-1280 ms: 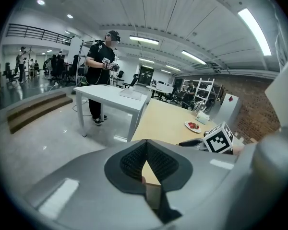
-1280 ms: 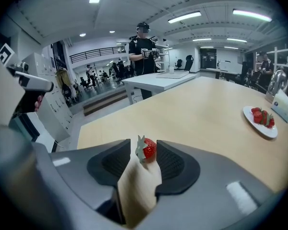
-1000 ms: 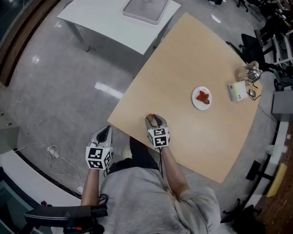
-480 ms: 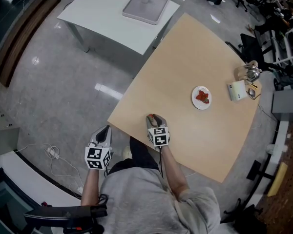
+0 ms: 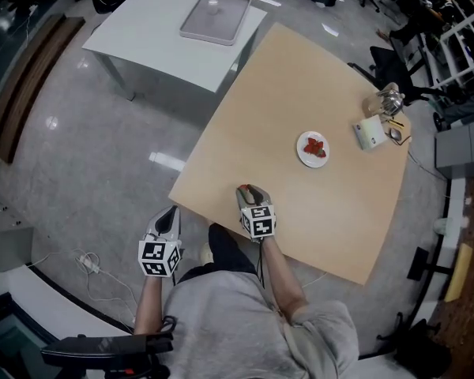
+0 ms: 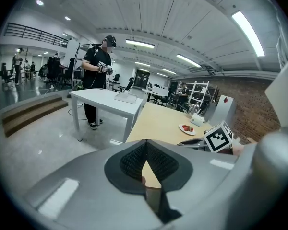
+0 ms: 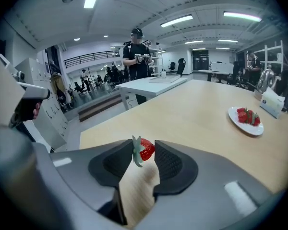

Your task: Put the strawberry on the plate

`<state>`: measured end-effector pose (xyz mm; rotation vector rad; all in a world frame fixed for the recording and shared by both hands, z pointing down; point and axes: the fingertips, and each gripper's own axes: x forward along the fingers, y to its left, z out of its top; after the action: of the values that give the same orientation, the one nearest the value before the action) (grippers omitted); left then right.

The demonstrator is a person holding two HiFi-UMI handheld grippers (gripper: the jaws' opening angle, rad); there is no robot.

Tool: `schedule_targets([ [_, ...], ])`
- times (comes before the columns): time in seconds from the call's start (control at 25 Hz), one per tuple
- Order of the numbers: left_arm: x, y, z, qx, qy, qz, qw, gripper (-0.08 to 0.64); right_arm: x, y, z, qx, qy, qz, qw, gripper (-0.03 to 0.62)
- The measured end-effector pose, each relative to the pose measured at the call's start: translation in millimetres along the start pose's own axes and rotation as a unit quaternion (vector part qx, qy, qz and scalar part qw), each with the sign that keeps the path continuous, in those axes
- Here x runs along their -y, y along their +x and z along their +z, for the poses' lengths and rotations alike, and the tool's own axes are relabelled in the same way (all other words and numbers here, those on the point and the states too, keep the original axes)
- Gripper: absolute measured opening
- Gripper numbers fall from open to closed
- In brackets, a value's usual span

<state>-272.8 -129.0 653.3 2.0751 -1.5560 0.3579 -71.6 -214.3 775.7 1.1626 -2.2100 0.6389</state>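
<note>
The right gripper, its jaws just closing, clamps the strawberry at the pad tips. Risk: the fruit slips or bruises before reaching the plate. Left gripper: jaws together.

**Hard to see from above**
The strawberry at six o'clock is mostly covered. The red fruit on the plate is too tiny to count, and the small things at two o'clock cannot be named.
</note>
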Motion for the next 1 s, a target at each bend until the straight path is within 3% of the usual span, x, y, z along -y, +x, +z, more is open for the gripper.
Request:
schedule_targets([
  [0.52,44,-24,20,0.045,0.042,-0.037,0.9974,0.02,-5,-100,36,0.107,0.002,-0.027,0.994,0.149],
  [1.0,77,-69,16,0.077,0.069,-0.072,0.992,0.02,-27,-192,14,0.165,0.018,-0.071,0.984,0.149],
])
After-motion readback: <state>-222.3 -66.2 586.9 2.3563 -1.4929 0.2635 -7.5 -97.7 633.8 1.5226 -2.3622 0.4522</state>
